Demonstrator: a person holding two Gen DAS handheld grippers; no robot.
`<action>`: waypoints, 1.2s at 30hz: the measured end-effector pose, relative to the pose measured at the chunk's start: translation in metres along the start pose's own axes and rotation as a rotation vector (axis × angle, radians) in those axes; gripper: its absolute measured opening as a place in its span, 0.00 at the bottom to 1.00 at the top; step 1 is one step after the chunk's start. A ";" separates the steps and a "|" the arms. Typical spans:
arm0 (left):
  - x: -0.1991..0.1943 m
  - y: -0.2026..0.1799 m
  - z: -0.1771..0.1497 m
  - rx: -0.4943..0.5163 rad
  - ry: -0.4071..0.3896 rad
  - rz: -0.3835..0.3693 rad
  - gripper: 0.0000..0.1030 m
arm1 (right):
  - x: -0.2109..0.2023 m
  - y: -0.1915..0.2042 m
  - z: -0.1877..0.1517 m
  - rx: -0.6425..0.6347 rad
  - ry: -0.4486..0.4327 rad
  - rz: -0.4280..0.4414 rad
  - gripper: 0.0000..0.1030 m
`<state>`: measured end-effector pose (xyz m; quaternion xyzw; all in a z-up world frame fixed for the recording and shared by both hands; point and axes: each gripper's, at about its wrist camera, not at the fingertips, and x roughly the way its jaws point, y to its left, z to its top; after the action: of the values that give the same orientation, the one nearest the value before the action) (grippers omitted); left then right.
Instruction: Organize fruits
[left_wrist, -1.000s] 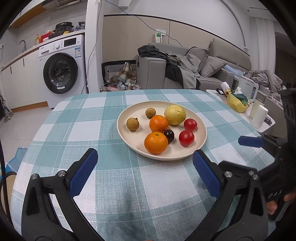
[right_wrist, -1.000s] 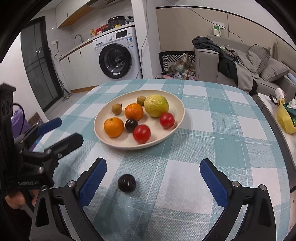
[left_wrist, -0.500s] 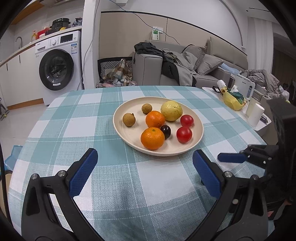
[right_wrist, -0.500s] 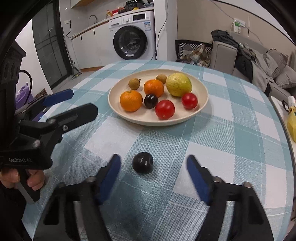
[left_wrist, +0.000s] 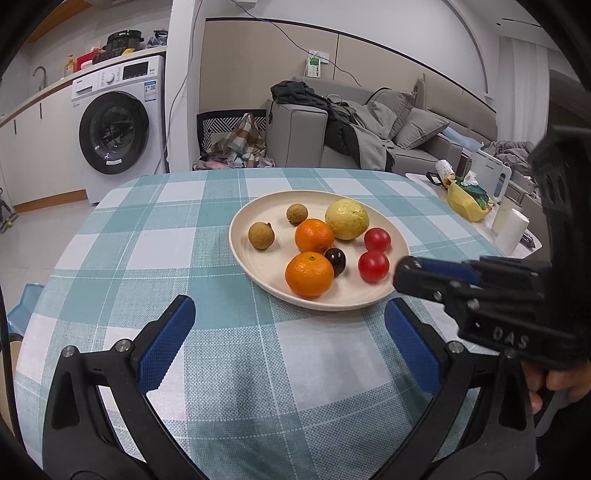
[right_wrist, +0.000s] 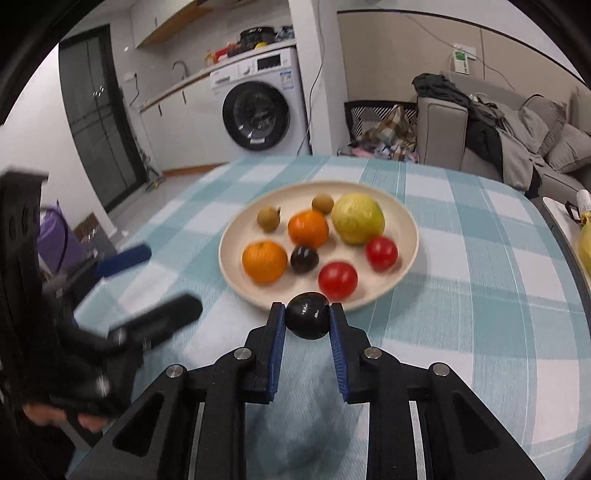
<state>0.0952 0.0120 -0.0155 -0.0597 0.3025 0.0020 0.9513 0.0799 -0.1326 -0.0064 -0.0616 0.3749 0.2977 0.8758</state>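
Right tongs (right_wrist: 307, 318) pinch a dark fruit (right_wrist: 307, 315), apparently unseen from the left view; left tongs (left_wrist: 290, 334) gape empty.

Right gripper (right_wrist: 307, 319): jaws have just closed, pads clamped (a dark round fruit (right_wrist: 307, 319) between them). Left gripper (left_wrist: 288, 328): jaws wide apart, nothing held.

I see open tablecloth (left_wrist: 155, 254) left of the plate (left_wrist: 255, 266); my right gripper (left_wrist: 402, 275) crowds its right rim
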 end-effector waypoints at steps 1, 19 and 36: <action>0.000 0.001 0.000 0.000 -0.001 0.002 0.99 | 0.003 -0.002 0.004 0.014 -0.011 0.015 0.27; -0.005 0.000 -0.001 0.011 -0.024 0.005 0.99 | -0.020 -0.016 0.001 0.022 -0.089 -0.063 0.86; -0.019 -0.007 -0.003 0.023 -0.073 0.023 0.99 | -0.043 -0.018 -0.013 -0.004 -0.195 -0.037 1.00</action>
<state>0.0779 0.0057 -0.0060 -0.0449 0.2684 0.0117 0.9622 0.0586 -0.1720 0.0122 -0.0411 0.2860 0.2869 0.9134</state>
